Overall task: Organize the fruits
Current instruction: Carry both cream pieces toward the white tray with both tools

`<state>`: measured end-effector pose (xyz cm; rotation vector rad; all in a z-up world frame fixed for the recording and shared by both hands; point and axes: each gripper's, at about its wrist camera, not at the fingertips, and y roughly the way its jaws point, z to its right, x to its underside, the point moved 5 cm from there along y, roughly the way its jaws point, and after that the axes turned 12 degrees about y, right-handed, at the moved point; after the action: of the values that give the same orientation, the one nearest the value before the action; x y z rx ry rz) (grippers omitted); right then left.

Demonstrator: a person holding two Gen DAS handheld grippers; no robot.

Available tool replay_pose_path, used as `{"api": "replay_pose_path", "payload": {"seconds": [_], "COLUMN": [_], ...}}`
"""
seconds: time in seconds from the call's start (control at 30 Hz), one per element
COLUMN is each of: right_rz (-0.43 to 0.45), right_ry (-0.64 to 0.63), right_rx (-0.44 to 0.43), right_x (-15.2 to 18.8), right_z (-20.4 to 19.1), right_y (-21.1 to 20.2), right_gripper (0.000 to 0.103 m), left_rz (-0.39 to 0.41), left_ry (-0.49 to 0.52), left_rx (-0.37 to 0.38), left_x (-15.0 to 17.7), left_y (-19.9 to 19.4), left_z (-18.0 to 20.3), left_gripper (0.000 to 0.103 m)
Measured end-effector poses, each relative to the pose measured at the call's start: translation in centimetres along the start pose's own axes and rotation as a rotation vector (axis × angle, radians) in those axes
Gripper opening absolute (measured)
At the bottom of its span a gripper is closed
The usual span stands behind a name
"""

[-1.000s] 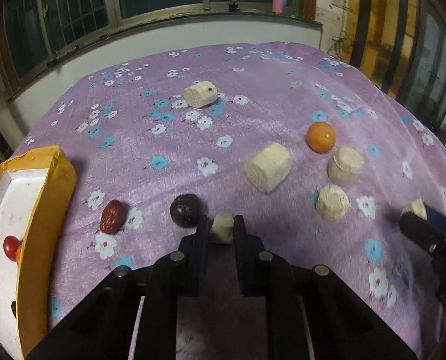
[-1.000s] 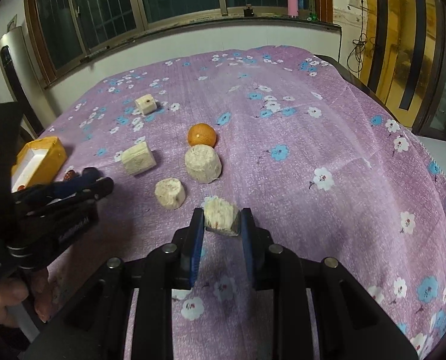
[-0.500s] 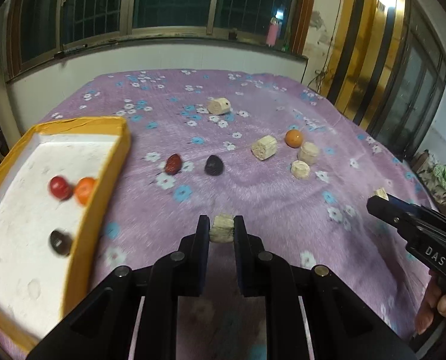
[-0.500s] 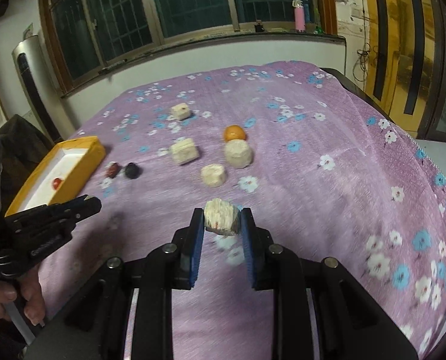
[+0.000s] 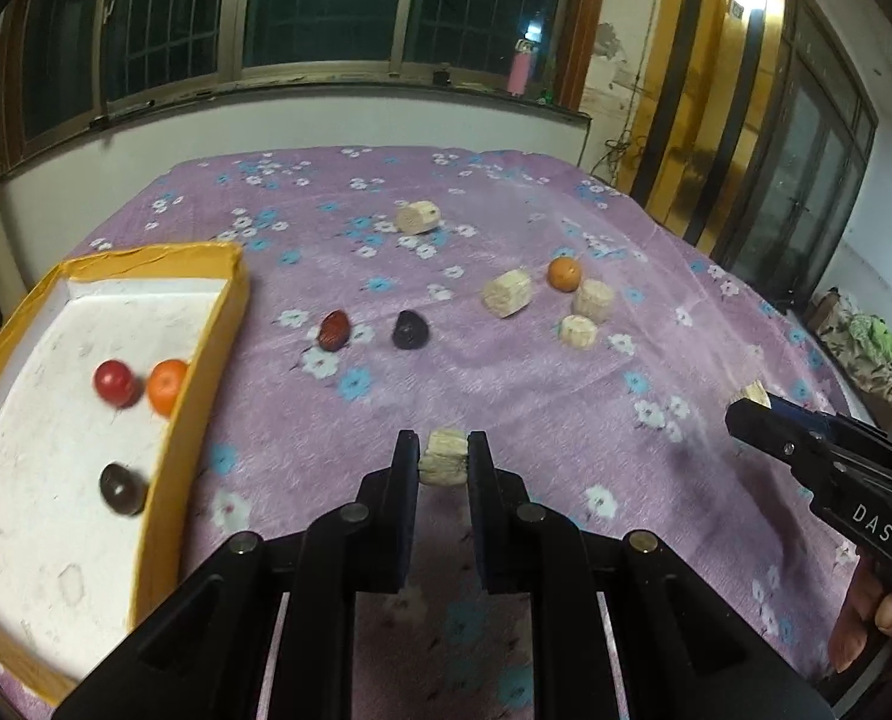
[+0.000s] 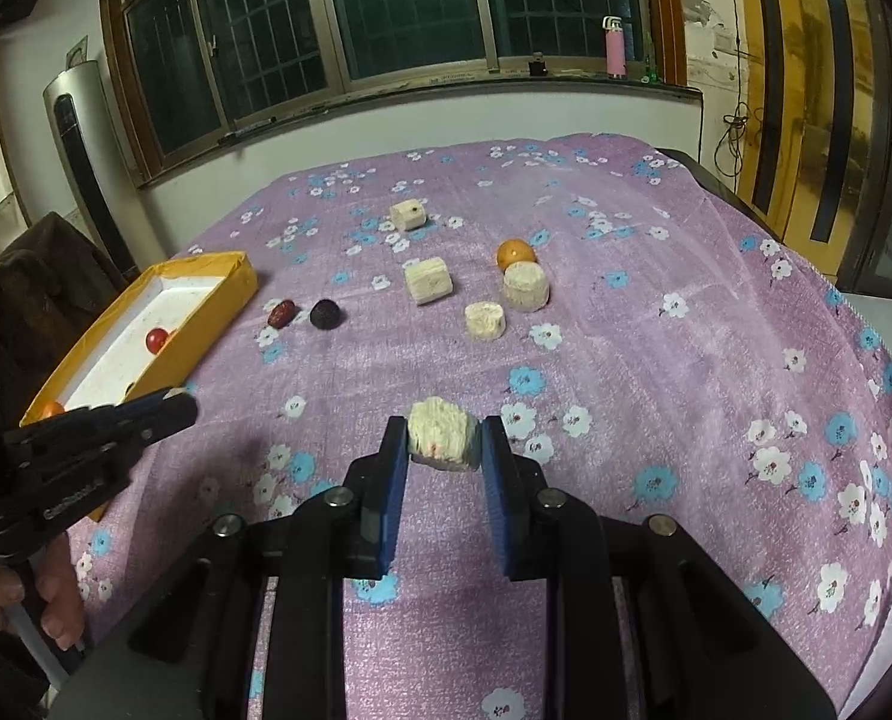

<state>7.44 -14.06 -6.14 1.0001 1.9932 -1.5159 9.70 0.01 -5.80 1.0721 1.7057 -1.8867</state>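
Both your grippers have lifted back from the cloth point(image 5: 506, 396): left gripper point(image 5: 443, 457) clamps a pale chunk point(image 5: 443, 456), right gripper point(image 6: 444, 441) a bigger, rough one point(image 6: 444, 433). Tray point(image 5: 206, 372) sits at nine o'clock, holding red, orange and dark fruits. Date point(image 5: 333, 330) and plum point(image 5: 410, 330) lie at eleven, unobstructed.

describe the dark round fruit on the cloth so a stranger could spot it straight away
Start at the yellow tray on the left of the purple floral cloth. Just right of its far corner two small fruits lie side by side on the cloth. The dark fruit is the right one, near black and round, while its neighbour, the red date, is oblong.
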Motion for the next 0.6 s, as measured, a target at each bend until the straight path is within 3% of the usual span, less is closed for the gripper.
{"api": "replay_pose_path", "payload": {"seconds": [0.2,0.37,0.6], "right_rz": [0.008,0.003,0.007], "right_ry": [0.019,0.032,-0.002], "right_rx": [-0.014,-0.042,-0.091], "right_x": [-0.3,-0.2,0.5], "right_z": [1.0,1.0,-1.9], "right_y": [0.0,0.4,-0.4], "right_gripper": [0.026,0.026,0.026], "left_rz": [0.002,0.053,0.106], "left_ry": [-0.014,0.001,-0.009], "left_rx": [-0.002,-0.020,-0.107], "left_x": [1.4,1.6,2.8], "left_y": [-0.4,-2.8,-6.9], "left_z": [-0.4,-0.3,-1.1], "left_gripper": [0.014,0.014,0.014]}}
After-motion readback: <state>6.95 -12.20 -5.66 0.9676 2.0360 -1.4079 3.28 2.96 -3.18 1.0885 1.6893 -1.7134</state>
